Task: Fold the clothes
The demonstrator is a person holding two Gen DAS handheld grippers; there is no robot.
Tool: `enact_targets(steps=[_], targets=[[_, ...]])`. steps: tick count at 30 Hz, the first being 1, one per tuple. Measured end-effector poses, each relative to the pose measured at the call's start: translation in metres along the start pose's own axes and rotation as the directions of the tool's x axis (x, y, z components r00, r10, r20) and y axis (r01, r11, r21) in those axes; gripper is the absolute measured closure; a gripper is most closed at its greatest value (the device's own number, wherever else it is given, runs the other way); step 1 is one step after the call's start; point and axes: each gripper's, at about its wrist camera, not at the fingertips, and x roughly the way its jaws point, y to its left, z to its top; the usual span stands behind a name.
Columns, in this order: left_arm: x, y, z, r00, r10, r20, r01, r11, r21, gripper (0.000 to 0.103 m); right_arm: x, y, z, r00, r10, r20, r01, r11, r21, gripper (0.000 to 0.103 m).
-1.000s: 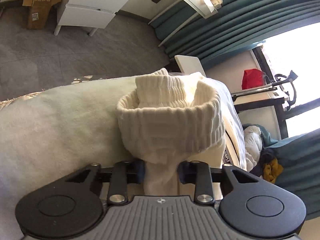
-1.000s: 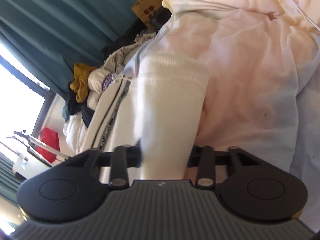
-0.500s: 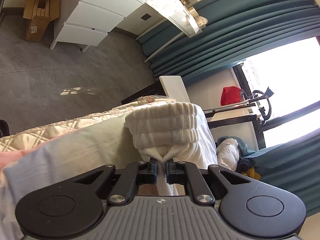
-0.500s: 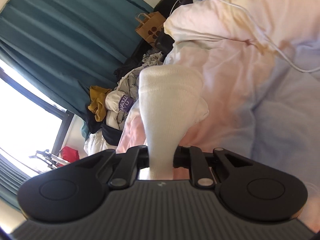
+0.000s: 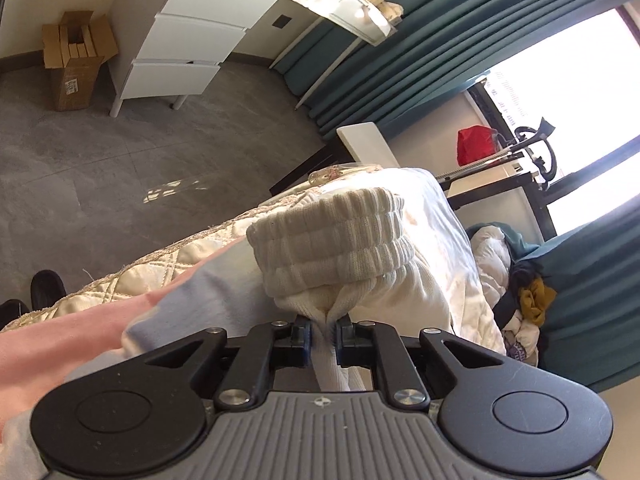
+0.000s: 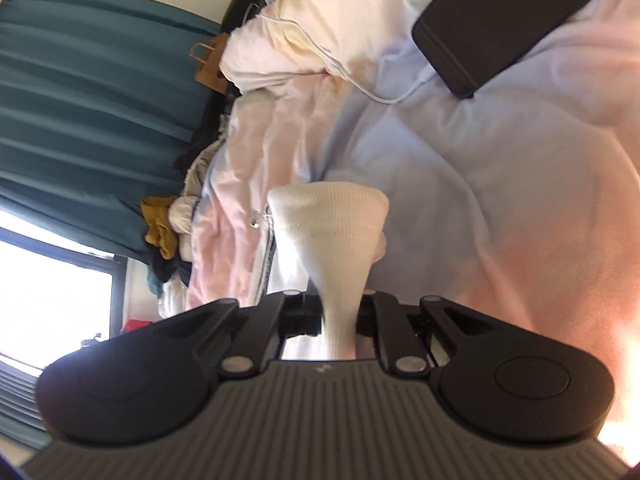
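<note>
- Left tongs [image 5: 323,330] are clamped tight on a cream sock [image 5: 332,252], pinching the bunched knit right below its ribbed cuff, which is folded over into a thick band.
- Right tongs [image 6: 340,312] are closed on a white sock [image 6: 332,236] too, gripping the narrow part while the wider end flares out ahead of them. Can't tell if it's the other end of the same sock or its pair.
- Both socks are held up over the bed, not lying flat on it.
- Under the left one there's a pale blue and pink blanket [image 5: 120,332], with a quilted cream bedspread [image 5: 168,256] showing along the edge of the bed.
- From the right camera the same blanket [image 6: 460,168] fills most of the view, rumpled, with a cream pillow [image 6: 340,12] further up.
- A dark flat phone-like thing [image 6: 504,20] sits on the blanket near the pillow, with a white cable [image 6: 360,80] running up to it.
- Off past the bed there's a pile of clothes [image 5: 524,300] with something mustard yellow in it, up against teal curtains [image 5: 440,32].
- On the floor side: white drawers [image 5: 188,40] and an open cardboard box [image 5: 76,60] beside them, grey floor [image 5: 120,160].
- A dark shoe [image 5: 46,288] pokes in at the left edge by the bed.
</note>
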Motion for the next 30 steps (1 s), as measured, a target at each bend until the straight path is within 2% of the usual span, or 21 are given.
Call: enact_targets(steps=[2, 3, 4, 6, 8, 11, 13, 17, 23, 24, 25, 26, 27, 28, 30], targets=[[-0.002, 0.0, -0.006, 1.0, 0.009, -0.003, -0.009, 1.0, 0.025, 0.082, 0.001, -0.004, 0.0, 1.0, -0.007, -0.008, 0.007, 1.0, -0.003, 0.093], [-0.004, 0.0, -0.01, 1.0, 0.013, -0.01, -0.013, 0.999, 0.032, 0.072, 0.002, -0.006, 0.0, 1.0, -0.011, -0.012, 0.011, 1.0, -0.007, 0.093], [-0.009, 0.002, -0.015, 1.0, -0.006, -0.023, 0.007, 0.999, 0.033, 0.058, 0.003, -0.007, -0.001, 1.0, -0.016, -0.018, 0.016, 1.0, -0.016, 0.093], [-0.02, 0.006, -0.026, 0.998, -0.047, -0.049, 0.048, 0.998, 0.034, 0.042, 0.004, -0.01, 0.0, 0.999, -0.017, -0.034, 0.016, 1.0, -0.026, 0.092], [-0.033, 0.009, -0.038, 0.995, -0.069, -0.066, 0.073, 0.996, 0.051, 0.038, 0.005, -0.016, 0.002, 0.999, -0.009, -0.053, 0.009, 1.0, -0.009, 0.09], [-0.057, 0.004, -0.061, 0.997, -0.052, -0.054, 0.06, 0.987, 0.147, 0.031, 0.006, -0.026, 0.002, 0.997, 0.014, -0.075, -0.009, 0.998, 0.057, 0.089], [-0.062, -0.013, -0.076, 0.996, -0.054, -0.065, 0.067, 0.972, 0.226, 0.027, 0.006, -0.032, 0.002, 0.996, 0.029, -0.086, -0.02, 0.995, 0.101, 0.089], [-0.074, -0.047, -0.104, 0.994, -0.054, -0.09, 0.085, 0.922, 0.379, 0.025, 0.007, -0.038, 0.001, 0.994, 0.049, -0.102, -0.033, 0.988, 0.154, 0.089], [-0.059, -0.124, -0.156, 0.985, -0.094, -0.143, 0.159, 0.814, 0.559, 0.024, 0.001, -0.037, 0.0, 0.992, 0.048, -0.12, -0.029, 0.987, 0.159, 0.078], [-0.055, -0.137, -0.166, 0.983, -0.103, -0.155, 0.175, 0.792, 0.584, 0.024, -0.001, -0.036, -0.001, 0.992, 0.047, -0.121, -0.028, 0.988, 0.15, 0.069], [-0.047, -0.149, -0.176, 0.98, -0.108, -0.167, 0.187, 0.778, 0.599, 0.024, -0.003, -0.034, -0.002, 0.991, 0.045, -0.122, -0.028, 0.99, 0.142, 0.056], [-0.039, -0.161, -0.186, 0.978, -0.112, -0.178, 0.2, 0.764, 0.614, 0.024, -0.005, -0.032, -0.002, 0.991, 0.044, -0.124, -0.027, 0.991, 0.133, 0.049], [-0.03, -0.173, -0.197, 0.974, -0.114, -0.195, 0.213, 0.75, 0.626, 0.024, -0.005, -0.032, -0.003, 0.991, 0.047, -0.126, -0.03, 0.991, 0.131, 0.039], [-0.02, -0.184, -0.208, 0.97, -0.116, -0.212, 0.227, 0.735, 0.638, 0.024, -0.005, -0.032, -0.004, 0.99, 0.053, -0.129, -0.035, 0.991, 0.132, 0.032], [0.0, -0.203, -0.231, 0.965, -0.109, -0.238, 0.243, 0.704, 0.667, 0.024, -0.003, -0.032, -0.004, 0.988, 0.061, -0.141, -0.042, 0.99, 0.134, 0.027]])
